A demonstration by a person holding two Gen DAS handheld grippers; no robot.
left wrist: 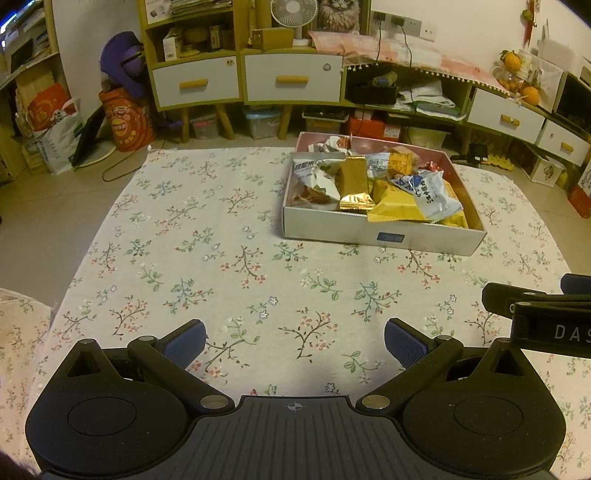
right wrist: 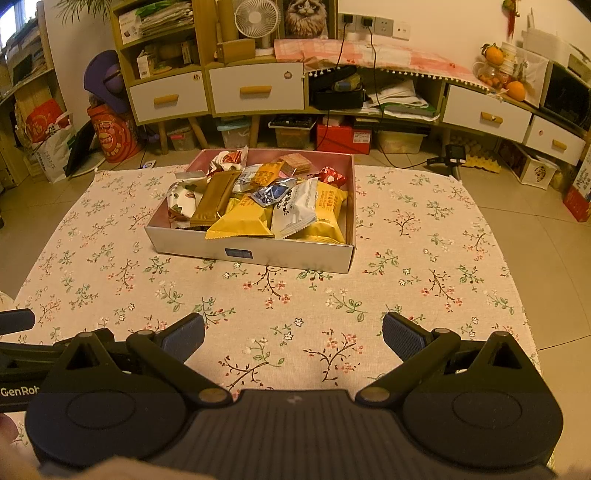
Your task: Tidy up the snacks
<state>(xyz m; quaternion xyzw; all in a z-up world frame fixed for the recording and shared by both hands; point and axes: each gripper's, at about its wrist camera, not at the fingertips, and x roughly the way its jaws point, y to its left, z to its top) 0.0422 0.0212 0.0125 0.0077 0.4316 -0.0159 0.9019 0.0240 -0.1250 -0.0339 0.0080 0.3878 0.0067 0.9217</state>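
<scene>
Snack box on the floral cloth, both grippers empty.
The cardboard box [right wrist: 258,254] heaped with snack packets [right wrist: 266,206] sits toward the floral tablecloth's [right wrist: 258,314] far edge; bare cloth lies between it and the left gripper [left wrist: 294,341] and right gripper [right wrist: 293,338], both spread wide, holding nothing.

Home living room, lived-in.
Wooden drawer cabinets [right wrist: 255,88], desk fan [right wrist: 256,18], cat picture [right wrist: 304,16], oranges [right wrist: 515,90], floral-cloth bench [right wrist: 406,258].
</scene>
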